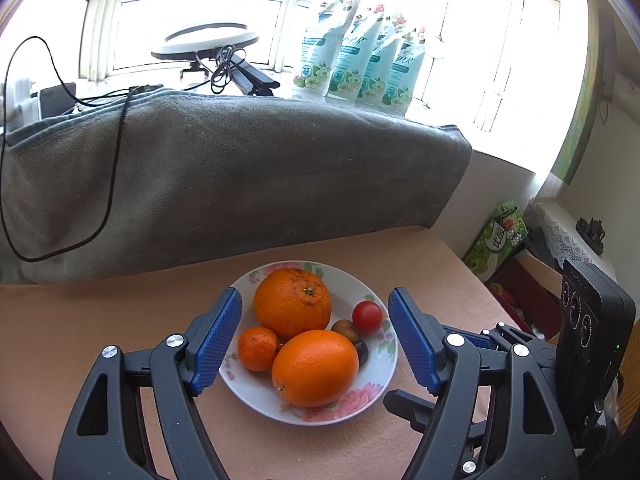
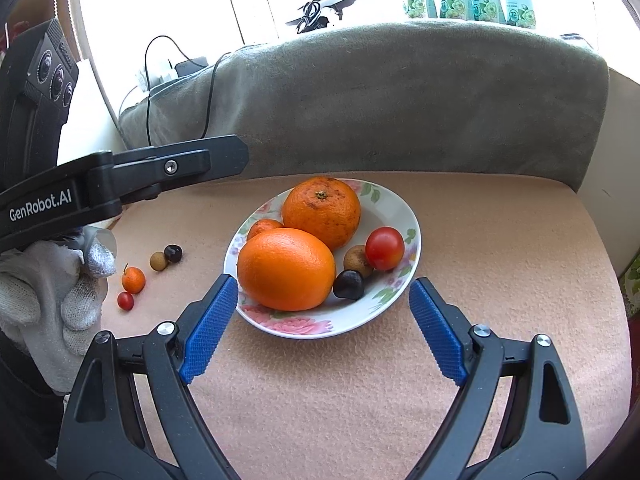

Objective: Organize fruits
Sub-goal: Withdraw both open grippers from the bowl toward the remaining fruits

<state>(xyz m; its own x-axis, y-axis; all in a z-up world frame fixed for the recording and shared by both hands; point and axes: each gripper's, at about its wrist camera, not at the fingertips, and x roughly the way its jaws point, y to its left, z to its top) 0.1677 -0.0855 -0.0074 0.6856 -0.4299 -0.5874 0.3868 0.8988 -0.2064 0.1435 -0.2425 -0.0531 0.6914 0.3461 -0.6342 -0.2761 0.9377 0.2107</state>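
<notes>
A white floral plate (image 1: 376,384) (image 2: 404,208) on the peach cloth holds two big oranges (image 1: 293,298) (image 2: 286,268), a small mandarin (image 1: 258,349) (image 2: 264,227), a red tomato (image 1: 367,316) (image 2: 385,248), a brown longan (image 1: 345,329) (image 2: 356,260) and a dark fruit (image 2: 349,284). My left gripper (image 1: 314,346) is open and empty, held above the plate's near side. My right gripper (image 2: 324,328) is open and empty, just before the plate's near rim. Left of the plate lie a small mandarin (image 2: 133,279), a small red fruit (image 2: 125,300), a longan (image 2: 158,261) and a dark fruit (image 2: 173,253).
A grey cushioned back (image 1: 240,176) (image 2: 400,96) rises behind the cloth. A black cable (image 1: 116,152) hangs over it. Green refill pouches (image 1: 360,60) stand on the windowsill. The left gripper's body and gloved hand (image 2: 52,292) fill the right wrist view's left side. Boxes (image 1: 500,236) sit at right.
</notes>
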